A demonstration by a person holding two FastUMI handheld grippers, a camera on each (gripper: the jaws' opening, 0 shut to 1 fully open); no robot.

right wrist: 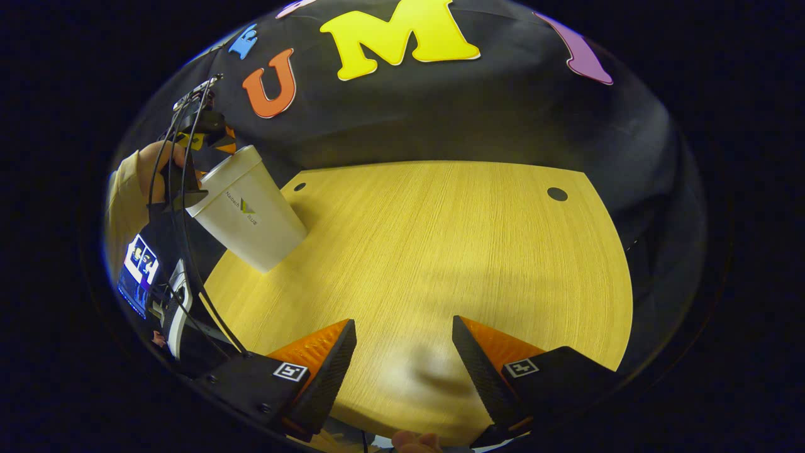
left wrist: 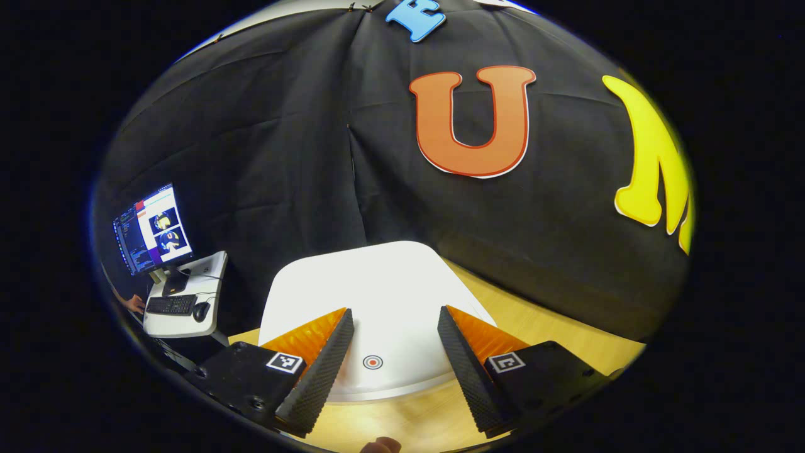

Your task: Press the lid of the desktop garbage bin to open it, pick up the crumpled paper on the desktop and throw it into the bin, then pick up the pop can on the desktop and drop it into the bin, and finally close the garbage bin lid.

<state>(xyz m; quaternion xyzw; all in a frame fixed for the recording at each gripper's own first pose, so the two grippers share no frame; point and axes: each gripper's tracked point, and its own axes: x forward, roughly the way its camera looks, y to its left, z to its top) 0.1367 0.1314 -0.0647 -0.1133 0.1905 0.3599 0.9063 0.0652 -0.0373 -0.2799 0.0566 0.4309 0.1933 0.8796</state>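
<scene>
The white garbage bin (right wrist: 251, 214) stands at the left end of the wooden table (right wrist: 440, 251), its lid down. In the left gripper view the flat white lid (left wrist: 377, 277) lies just under and ahead of my left gripper (left wrist: 395, 311), which is open and holds nothing. A small red ring mark (left wrist: 373, 362) sits on the lid between the fingers. The right gripper view shows the left gripper (right wrist: 214, 139) over the bin's top, held by a hand (right wrist: 151, 165). My right gripper (right wrist: 403, 321) hangs open above bare tabletop at the near edge.
A side desk (left wrist: 207, 264) with a monitor (left wrist: 154, 228), keyboard (left wrist: 171, 305) and mouse (left wrist: 200, 311) stands left of the table. The black cloth wall rises close behind the bin. Two round cable holes (right wrist: 557, 194) mark the table's far edge.
</scene>
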